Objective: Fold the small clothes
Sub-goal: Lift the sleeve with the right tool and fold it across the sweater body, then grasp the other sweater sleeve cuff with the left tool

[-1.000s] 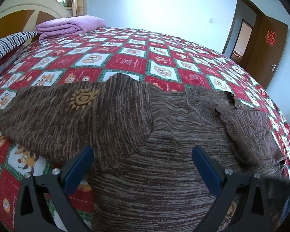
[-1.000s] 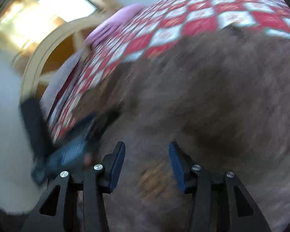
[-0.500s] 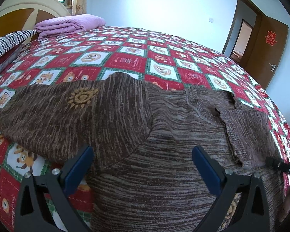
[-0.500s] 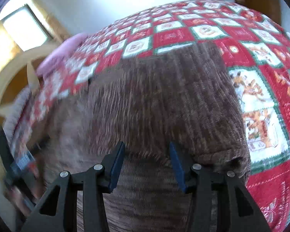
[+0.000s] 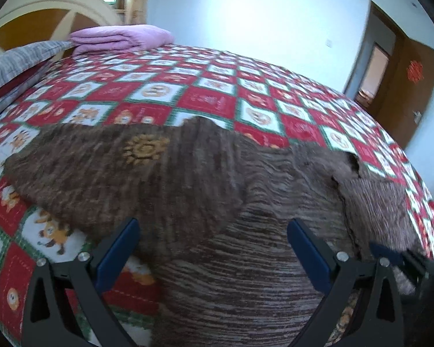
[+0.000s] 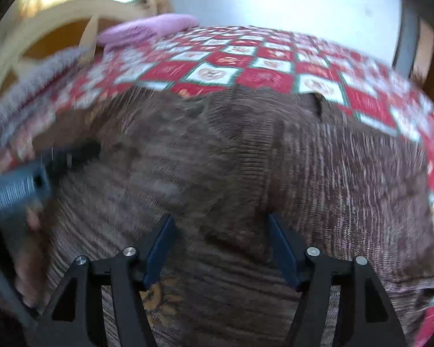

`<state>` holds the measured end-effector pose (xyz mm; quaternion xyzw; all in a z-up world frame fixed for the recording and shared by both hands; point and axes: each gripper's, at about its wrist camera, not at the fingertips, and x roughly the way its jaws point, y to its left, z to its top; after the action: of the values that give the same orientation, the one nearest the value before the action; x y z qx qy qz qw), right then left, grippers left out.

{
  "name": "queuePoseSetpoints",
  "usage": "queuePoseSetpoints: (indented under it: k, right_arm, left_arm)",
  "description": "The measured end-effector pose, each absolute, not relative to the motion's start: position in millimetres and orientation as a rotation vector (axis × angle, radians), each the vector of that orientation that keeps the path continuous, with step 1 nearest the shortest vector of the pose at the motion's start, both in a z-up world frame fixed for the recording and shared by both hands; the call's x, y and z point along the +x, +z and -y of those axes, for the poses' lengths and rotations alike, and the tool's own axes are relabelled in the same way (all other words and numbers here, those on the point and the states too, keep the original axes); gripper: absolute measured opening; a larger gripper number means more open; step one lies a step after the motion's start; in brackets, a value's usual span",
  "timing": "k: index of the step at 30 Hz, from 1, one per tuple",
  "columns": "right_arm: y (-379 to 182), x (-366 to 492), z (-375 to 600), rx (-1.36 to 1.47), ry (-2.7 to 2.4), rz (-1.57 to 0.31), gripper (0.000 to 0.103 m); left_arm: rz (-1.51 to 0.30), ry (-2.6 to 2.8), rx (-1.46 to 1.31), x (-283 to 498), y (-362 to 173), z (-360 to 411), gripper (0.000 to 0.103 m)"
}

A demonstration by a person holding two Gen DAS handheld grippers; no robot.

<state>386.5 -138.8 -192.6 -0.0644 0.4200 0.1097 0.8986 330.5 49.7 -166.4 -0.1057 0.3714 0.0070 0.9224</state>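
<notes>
At the far left of the left wrist view a striped grey blanket (image 5: 13, 65) lay along the edge of the bed, with a folded purple blanket (image 5: 121, 37) beside it near the curved headboard (image 5: 43, 8). The red, white and green checked bedspread (image 5: 205, 101) covered the whole bed. On it, towards the near edge, lay the brown knitted sweater (image 5: 205, 190), spread mostly flat, one sleeve reaching out to the left and bearing a yellow sun motif (image 5: 144, 149). The left gripper (image 5: 212, 238) hung above the sweater's body with its jaws wide apart and nothing pinched between its blue pads (image 5: 118, 245). Further right, the other sleeve was folded over the body, and the tip of the right gripper (image 5: 402, 256) showed just beside that fold. A brown door (image 5: 410, 92) stood open at the far right.

In the right wrist view, blurred by motion, the left gripper (image 6: 43, 167) appeared at the left edge over the sweater (image 6: 246, 159). The right gripper (image 6: 221, 240) had just been opening; its jaws stood apart above the knit, gripping nothing, though whether its pads (image 6: 283, 248) touched the cloth could not be told.
</notes>
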Motion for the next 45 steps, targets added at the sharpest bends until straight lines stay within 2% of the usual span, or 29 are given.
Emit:
queuePoseSetpoints:
  k: [3, 8, 18, 25, 27, 29, 35, 45]
  right_arm:
    - [-194.8, 376.3, 133.7, -0.161, 0.248, -0.847, 0.068]
    - [-192.8, 375.5, 154.2, -0.053, 0.291, -0.830, 0.068]
    - [-187.1, 372.7, 176.3, 0.107, 0.319, -0.774, 0.069]
    - [-185.6, 371.5, 182.5, 0.144, 0.308, -0.757, 0.069]
    - [-185.7, 371.6, 183.1, 0.146, 0.305, -0.756, 0.069]
    - [-185.6, 371.5, 183.5, 0.148, 0.303, -0.755, 0.069]
    - [-186.0, 371.8, 184.8, 0.152, 0.303, -0.753, 0.069]
    - [-186.1, 371.7, 185.4, 0.155, 0.303, -0.753, 0.069]
  left_arm:
    - [-0.753, 0.039, -0.258, 329.0, -165.9, -59.1, 0.103]
    - [-0.741, 0.082, -0.278, 321.6, -158.3, -78.6, 0.103]
    - [-0.767, 0.270, -0.066, 293.1, -149.2, -171.0, 0.103]
    - [-0.787, 0.323, -0.268, 292.6, -149.8, -236.7, 0.103]
    - [-0.788, 0.304, -0.369, 295.1, -153.4, -249.4, 0.097]
    - [-0.797, 0.271, -0.472, 299.0, -157.7, -260.1, 0.085]
    - [-0.778, 0.174, -0.685, 307.6, -165.0, -277.5, 0.073]
    - [-0.790, 0.127, -0.749, 330.0, -175.4, -275.6, 0.072]
